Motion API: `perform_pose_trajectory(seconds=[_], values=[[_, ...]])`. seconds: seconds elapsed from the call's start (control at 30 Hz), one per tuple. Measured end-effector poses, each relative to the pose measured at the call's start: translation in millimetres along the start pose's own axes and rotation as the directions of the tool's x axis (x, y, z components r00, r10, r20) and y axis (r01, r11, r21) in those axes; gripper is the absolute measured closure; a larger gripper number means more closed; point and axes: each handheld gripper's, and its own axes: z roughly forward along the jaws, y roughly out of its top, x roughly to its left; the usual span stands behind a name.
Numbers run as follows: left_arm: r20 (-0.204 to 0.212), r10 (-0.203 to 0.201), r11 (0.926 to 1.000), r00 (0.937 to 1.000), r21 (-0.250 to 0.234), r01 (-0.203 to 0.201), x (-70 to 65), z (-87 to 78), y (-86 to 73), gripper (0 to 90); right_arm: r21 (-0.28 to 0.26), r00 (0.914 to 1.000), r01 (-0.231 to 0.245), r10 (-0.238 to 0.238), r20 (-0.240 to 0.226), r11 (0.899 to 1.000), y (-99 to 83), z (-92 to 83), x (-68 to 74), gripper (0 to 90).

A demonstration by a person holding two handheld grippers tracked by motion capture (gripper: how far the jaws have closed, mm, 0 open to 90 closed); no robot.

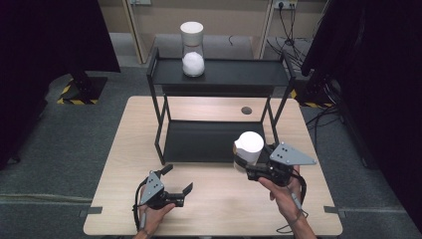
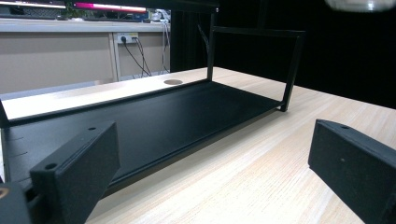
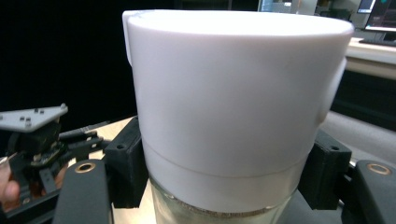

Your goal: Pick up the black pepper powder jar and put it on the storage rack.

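Right gripper clamped on white-lidded glass jar, jaws seated just below the lid, one on each side of the glass, as seen close up in the right gripper view. Grip taken under the lid's overhang, probably so the jar cannot slip down through the pads. Jar held upright and clear of the worktop, in front of the right end of the black two-tier shelf. Upright carriage likely meant to keep contents settled; contents not readable at this angle.

Left gripper resting low over the near left part of the worktop, jaws spread wide, nothing between them. Pointed toward the shelf's lower tier, well apart from the jar; apparently parked out of the way.

Second jar of like kind standing on the shelf's upper tier, left of centre, white material visible inside. Room remaining to its right, suggesting the held jar is bound for the shelf beside it. Lower tier bare.
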Motion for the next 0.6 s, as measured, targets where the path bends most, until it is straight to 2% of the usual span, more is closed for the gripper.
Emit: perform_pose_trajectory(seconds=[0.3, 0.6], values=[[0.001, 0.001, 1.0, 1.0, 0.003, -0.001, 0.2, 0.3, 0.1, 1.8, -0.012, 0.9999, 0.005, -0.005, -0.015, 1.0, 41.6, 8.1, -10.5, 31.0], [0.0, 0.001, 1.0, 1.0, 0.002, -0.001, 0.2, 0.1, 0.1, 1.7, -0.005, 0.9993, -0.007, 0.007, -0.036, 1.0, 69.0, 20.1, -15.2, 31.0]])
